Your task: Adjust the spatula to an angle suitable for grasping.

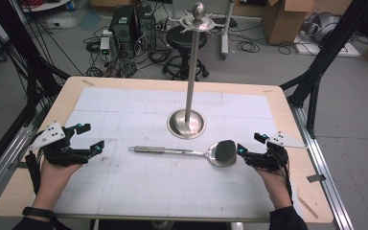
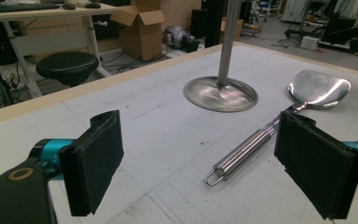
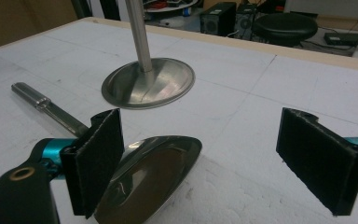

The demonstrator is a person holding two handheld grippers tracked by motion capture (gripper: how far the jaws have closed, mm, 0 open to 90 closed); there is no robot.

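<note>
We see a long stainless steel spatula with a tubular handle (image 1: 184,152) lying flat on the white gridded counter (image 1: 139,191), just in front of the round base of a tall steel utensil stand (image 1: 187,122). Our right tool (image 1: 251,146) sits beside its blade, jaws apart, empty. Our left tool (image 1: 88,136) rests well apart, jaws apart.

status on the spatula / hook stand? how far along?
Done: nothing visible; the spatula lies flat on the mat, in front of the stand, whose top hooks are bare. In hand: nothing gripped; the right tongs are open right at the blade, the left tongs are open short of the handle's loop end. Left: probably grip, lift and hang it on a hook.
</note>
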